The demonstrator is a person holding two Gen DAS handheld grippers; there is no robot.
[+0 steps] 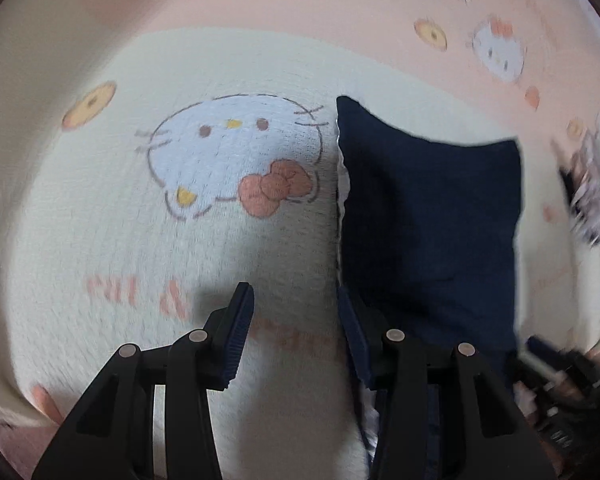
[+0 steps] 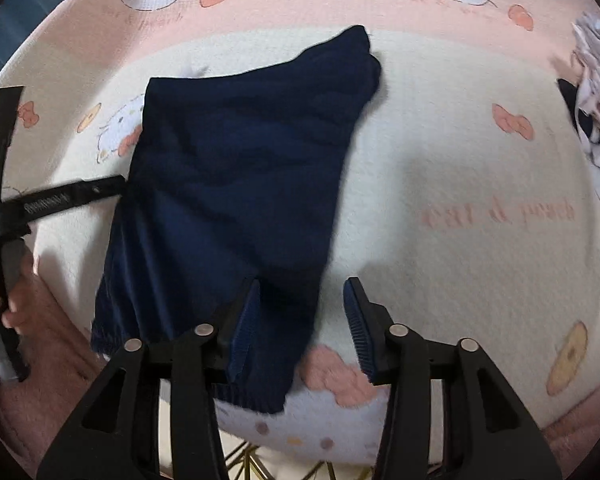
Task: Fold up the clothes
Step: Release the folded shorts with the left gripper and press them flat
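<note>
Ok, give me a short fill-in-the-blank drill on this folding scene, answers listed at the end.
1. The folded garment lying on the blanket is navy ____.
2. The right gripper has its jaws ____, holding nothing.
3. The cartoon face printed on the blanket is a ____.
4. The pink words on the blanket read "cat & ____".

Missing words: blue; open; cat; peach

Left gripper (image 1: 296, 324) fingers spread wide, right gripper (image 2: 302, 318) fingers likewise parted
</note>
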